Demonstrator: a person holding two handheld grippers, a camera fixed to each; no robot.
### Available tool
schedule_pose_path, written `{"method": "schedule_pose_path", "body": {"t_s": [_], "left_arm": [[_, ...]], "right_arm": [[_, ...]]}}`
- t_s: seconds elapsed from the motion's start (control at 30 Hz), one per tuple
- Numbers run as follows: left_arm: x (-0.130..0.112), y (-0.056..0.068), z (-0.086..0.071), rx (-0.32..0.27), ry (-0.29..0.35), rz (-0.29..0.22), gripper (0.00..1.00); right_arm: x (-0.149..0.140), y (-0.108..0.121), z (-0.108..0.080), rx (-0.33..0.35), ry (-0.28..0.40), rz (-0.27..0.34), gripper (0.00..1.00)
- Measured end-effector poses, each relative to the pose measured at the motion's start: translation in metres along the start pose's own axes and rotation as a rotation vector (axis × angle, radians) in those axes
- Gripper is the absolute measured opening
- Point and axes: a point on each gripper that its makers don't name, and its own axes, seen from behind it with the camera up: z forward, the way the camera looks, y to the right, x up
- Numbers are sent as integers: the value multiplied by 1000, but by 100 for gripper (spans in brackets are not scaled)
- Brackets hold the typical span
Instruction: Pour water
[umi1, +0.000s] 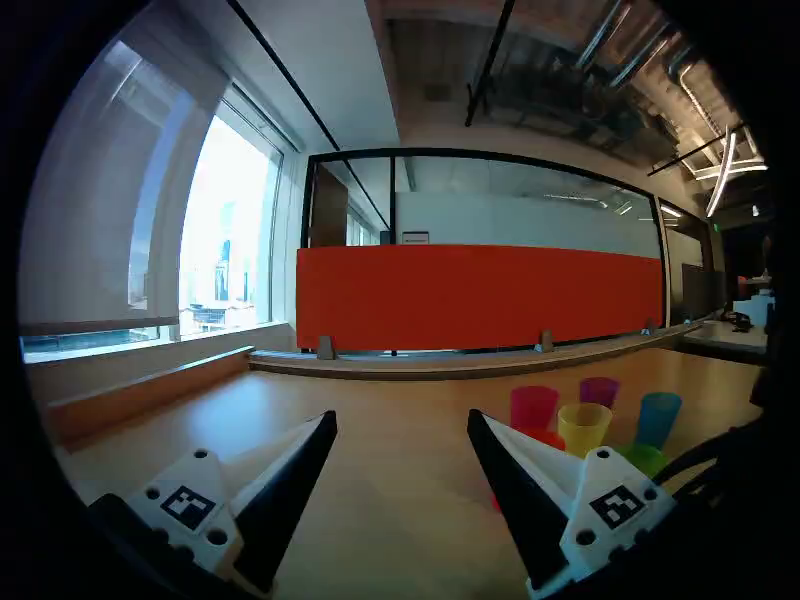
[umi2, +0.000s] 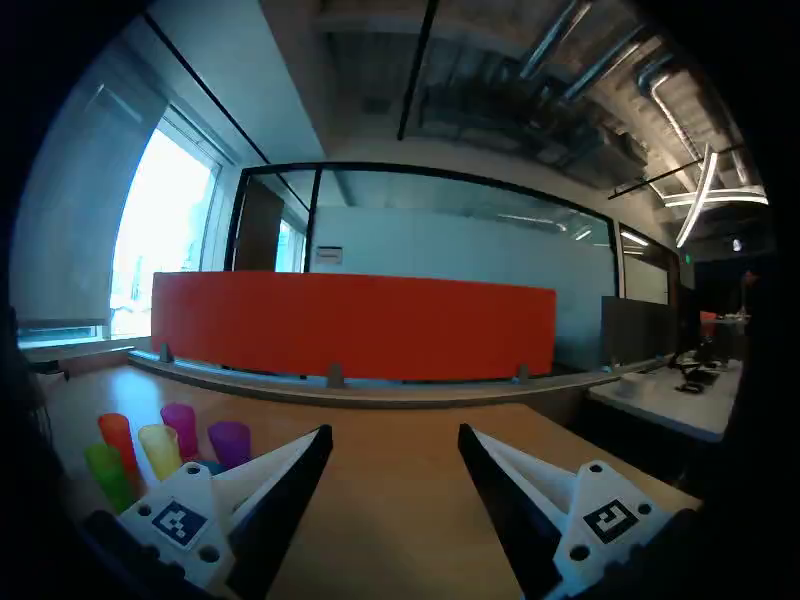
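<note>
In the left gripper view my left gripper (umi1: 402, 425) is open over the wooden table (umi1: 400, 500), nothing between its fingers. To its right stands a cluster of plastic cups: pink (umi1: 533, 406), purple (umi1: 599, 391), yellow (umi1: 584, 427), blue (umi1: 659, 418), a green one (umi1: 643, 458) and an orange one (umi1: 548, 438) partly hidden behind the right finger. In the right gripper view my right gripper (umi2: 395, 435) is open and holds nothing. The same kind of cups stand to its left: orange (umi2: 118, 440), green (umi2: 108, 476), yellow (umi2: 160, 450), magenta (umi2: 181, 428), purple (umi2: 230, 443).
A red partition screen (umi1: 480, 297) runs along the table's far edge, with glass walls behind it. Windows (umi1: 220, 240) and a wooden ledge (umi1: 140, 392) lie to the left. Another desk with office items (umi2: 690, 385) stands to the right beyond the table's edge.
</note>
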Motion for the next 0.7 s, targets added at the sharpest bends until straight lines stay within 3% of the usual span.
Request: {"method": "schedule_pose_path", "body": {"t_s": [0.7], "left_arm": [[-13, -1, 2, -17, -28, -2, 97]], "right_arm": [[1, 1, 1, -6, -5, -4, 97]]}}
